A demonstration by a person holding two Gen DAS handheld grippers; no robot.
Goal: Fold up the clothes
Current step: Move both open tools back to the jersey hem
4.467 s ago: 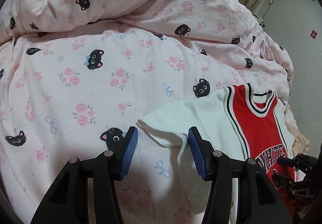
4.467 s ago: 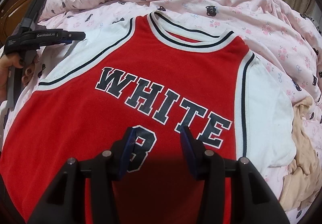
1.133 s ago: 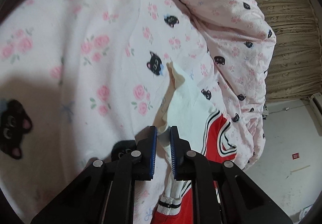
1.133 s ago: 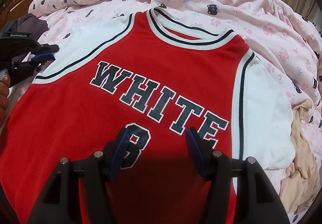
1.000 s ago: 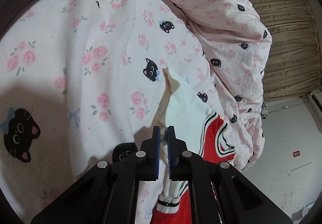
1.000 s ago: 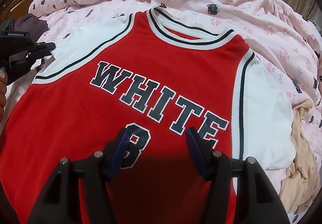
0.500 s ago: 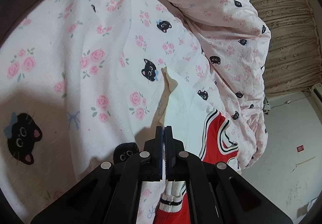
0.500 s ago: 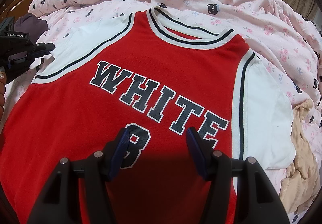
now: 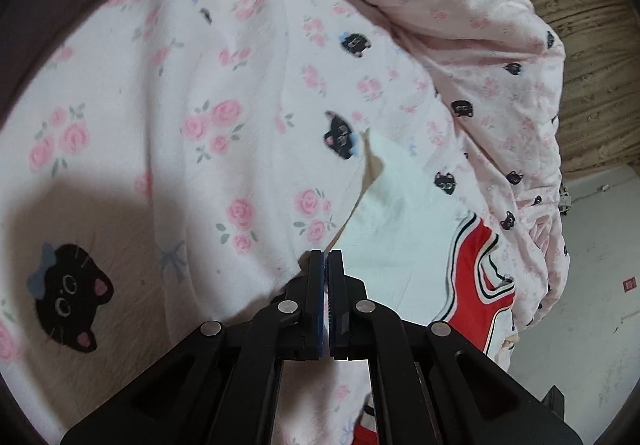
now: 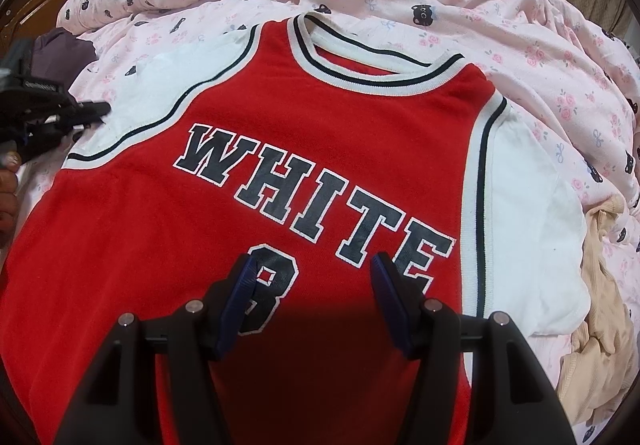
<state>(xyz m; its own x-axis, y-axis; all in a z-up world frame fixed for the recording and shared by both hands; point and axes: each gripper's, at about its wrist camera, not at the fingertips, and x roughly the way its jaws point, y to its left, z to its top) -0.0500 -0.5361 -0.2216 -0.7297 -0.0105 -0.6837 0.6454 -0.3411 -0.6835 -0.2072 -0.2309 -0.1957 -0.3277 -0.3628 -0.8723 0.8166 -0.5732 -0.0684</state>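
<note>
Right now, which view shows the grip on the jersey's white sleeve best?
The left wrist view: the left gripper is shut on the hem of the white sleeve, seen close up. In the right wrist view that gripper is small at the frame's left edge, touching the sleeve, jaws unreadable.

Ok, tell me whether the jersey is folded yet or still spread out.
Spread out. The jersey lies flat, front up, on the quilt; only the left claw pinches its white sleeve edge.

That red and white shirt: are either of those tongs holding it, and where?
The left tongs are shut on the edge of the shirt's white sleeve. The right tongs are open above the chest, holding nothing.
</note>
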